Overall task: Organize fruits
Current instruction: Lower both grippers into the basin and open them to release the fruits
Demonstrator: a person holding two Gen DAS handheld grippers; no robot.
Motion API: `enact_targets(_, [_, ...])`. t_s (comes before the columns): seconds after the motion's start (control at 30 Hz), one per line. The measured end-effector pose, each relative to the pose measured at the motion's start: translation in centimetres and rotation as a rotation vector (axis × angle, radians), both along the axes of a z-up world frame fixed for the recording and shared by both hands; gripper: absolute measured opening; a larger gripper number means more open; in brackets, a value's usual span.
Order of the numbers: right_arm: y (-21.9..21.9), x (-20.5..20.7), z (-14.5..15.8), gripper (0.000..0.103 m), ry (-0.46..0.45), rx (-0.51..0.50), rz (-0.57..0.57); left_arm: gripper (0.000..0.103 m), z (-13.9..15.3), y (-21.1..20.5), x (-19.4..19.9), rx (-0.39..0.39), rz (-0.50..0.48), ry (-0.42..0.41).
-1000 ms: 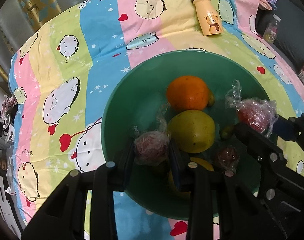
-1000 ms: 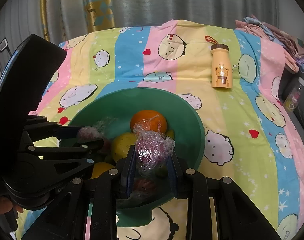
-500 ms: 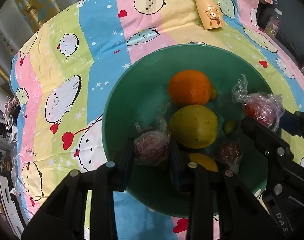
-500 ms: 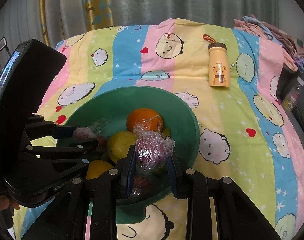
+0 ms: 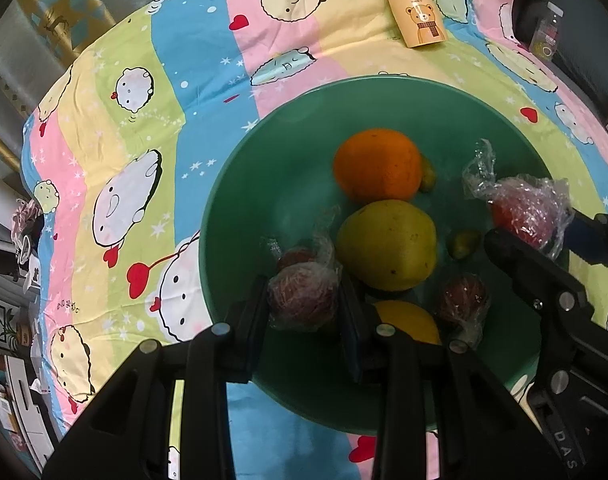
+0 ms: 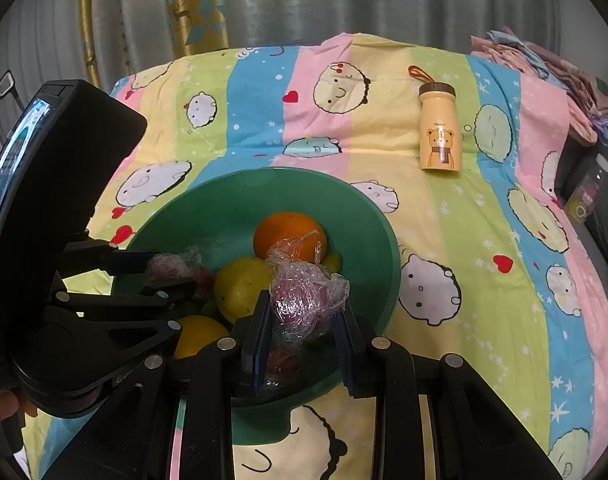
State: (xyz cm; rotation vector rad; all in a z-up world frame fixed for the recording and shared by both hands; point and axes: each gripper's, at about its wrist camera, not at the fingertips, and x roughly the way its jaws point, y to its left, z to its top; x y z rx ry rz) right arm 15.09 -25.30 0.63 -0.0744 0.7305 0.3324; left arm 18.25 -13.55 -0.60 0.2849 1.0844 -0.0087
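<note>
Over the green bowl (image 5: pixel 240 208): left gripper (image 5: pixel 304 304) clamps one plastic-wrapped red fruit (image 5: pixel 302 300); right gripper (image 6: pixel 302 316) clamps another wrapped fruit (image 6: pixel 304 292). Advice: lift both straight up, clear of the orange (image 5: pixel 378 170) and yellow-green fruit (image 5: pixel 386 244); keep the grip gentle, since the film may slip.

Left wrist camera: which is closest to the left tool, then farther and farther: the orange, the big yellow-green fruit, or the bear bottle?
From the left tool:
1. Big yellow-green fruit, just right of the tool tips, in the green bowl.
2. Orange, behind it, deeper in the bowl.
3. Bear bottle, lying on the bedsheet beyond the bowl.
</note>
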Motion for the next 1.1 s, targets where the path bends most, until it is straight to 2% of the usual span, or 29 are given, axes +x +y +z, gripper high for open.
enact_targets(0.33, [0.0,0.0,0.0,0.031,0.004,-0.006,-0.001,0.034,-0.5,-0.2,0.2,0.029,-0.005,0.02])
enact_targets(0.47, [-0.1,0.0,0.0,0.031,0.007,-0.01,-0.009,0.04,-0.4,-0.3,0.2,0.034,-0.006,0.018])
enact_targets(0.77, [-0.2,-0.1,0.0,0.031,0.003,-0.006,-0.008,0.042,-0.3,-0.2,0.2,0.03,-0.002,0.012])
enact_targets(0.9, [-0.4,-0.1,0.2,0.031,-0.006,-0.004,-0.011,0.048,0.2,0.0,0.0,0.03,0.002,-0.005])
enact_targets(0.97, [-0.6,-0.2,0.6,0.031,-0.015,0.008,-0.017,0.055,0.7,0.0,-0.4,0.03,0.001,-0.025])
enact_targets(1.03, [-0.9,-0.4,1.1,0.034,-0.029,0.026,-0.021,0.063,1.5,0.0,-0.8,0.026,-0.001,-0.054])
enact_targets(1.1, [-1.3,-0.8,1.7,0.054,-0.05,0.031,-0.036,0.067,2.2,0.0,-1.2,0.024,-0.002,-0.08])
